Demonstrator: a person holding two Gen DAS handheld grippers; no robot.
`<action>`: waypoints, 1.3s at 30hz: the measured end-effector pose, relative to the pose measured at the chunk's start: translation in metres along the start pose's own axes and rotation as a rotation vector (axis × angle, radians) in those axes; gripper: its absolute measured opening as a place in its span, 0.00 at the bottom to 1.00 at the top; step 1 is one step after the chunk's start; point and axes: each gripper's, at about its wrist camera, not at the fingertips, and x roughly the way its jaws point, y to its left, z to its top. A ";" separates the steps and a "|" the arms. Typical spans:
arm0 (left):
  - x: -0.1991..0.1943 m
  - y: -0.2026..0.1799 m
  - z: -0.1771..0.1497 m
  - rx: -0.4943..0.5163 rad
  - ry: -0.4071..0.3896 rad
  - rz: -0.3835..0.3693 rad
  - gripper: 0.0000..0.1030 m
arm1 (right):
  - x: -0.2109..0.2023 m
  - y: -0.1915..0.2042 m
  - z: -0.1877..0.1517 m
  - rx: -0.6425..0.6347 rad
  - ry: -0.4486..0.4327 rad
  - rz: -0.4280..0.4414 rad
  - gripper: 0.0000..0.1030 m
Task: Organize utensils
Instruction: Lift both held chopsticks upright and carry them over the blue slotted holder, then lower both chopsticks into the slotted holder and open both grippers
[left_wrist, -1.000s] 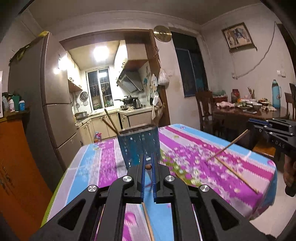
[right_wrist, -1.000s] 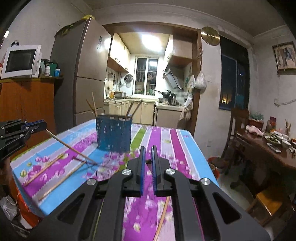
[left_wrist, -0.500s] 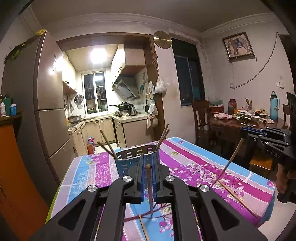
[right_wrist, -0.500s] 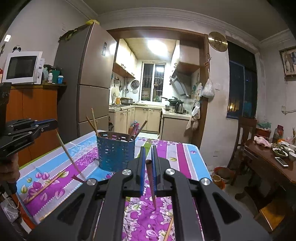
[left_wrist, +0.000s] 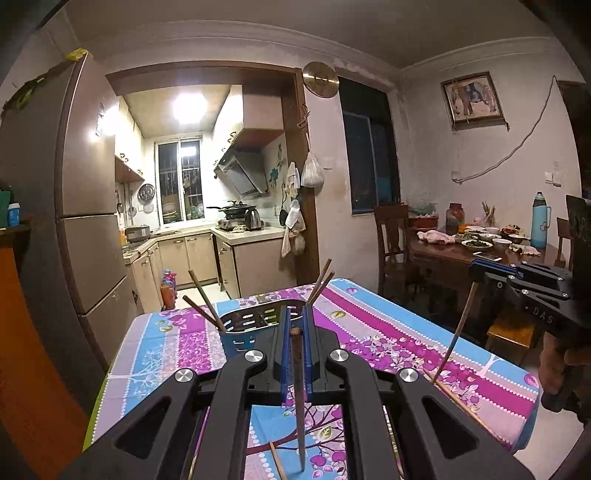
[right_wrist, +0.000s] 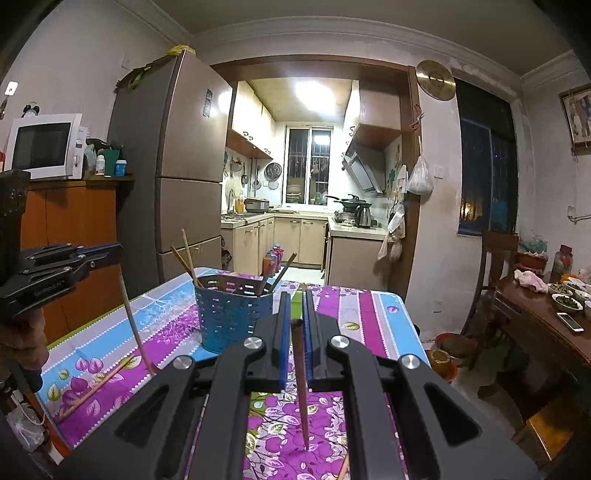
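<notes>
Each claw is clamped on one chopstick, and the step in hand looks to be carrying both to the blue holder (right_wrist: 234, 317) and dropping them in tip first. The left claw (left_wrist: 296, 336) pinches a dark chopstick (left_wrist: 298, 391) near its thick end, so the shaft hangs close to upright with the tip down just above the flowered bench (left_wrist: 388, 332); the right claw (right_wrist: 294, 325) grips its own chopstick (right_wrist: 301, 384) the same way, tip near the cloth. The holder stands toward the far end of the bench, just beyond both claws, and already has several chopsticks leaning outward against its rim at the left and right. To do this well, I would lift each stick until its tip clears the rim before moving it across, since a low tip would probably catch the perforated wall and could tip the light-looking basket. Aim for the open middle of the mouth, away from the leaning sticks, and bring the claws in one after the other so they do not crowd each other over the narrow opening. Release only once the tip is well inside. Loose chopsticks (right_wrist: 96, 384) are left on the bench at the near left, and another lies near the right edge.
</notes>
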 end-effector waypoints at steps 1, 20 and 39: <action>-0.001 0.002 0.000 -0.003 -0.002 -0.004 0.07 | -0.001 0.000 0.000 0.003 -0.001 0.004 0.05; 0.000 0.010 0.026 -0.023 -0.054 -0.030 0.07 | 0.014 0.014 0.033 0.067 0.004 0.159 0.05; 0.104 0.047 0.169 -0.046 -0.308 0.189 0.07 | 0.134 0.034 0.163 0.123 -0.187 0.165 0.05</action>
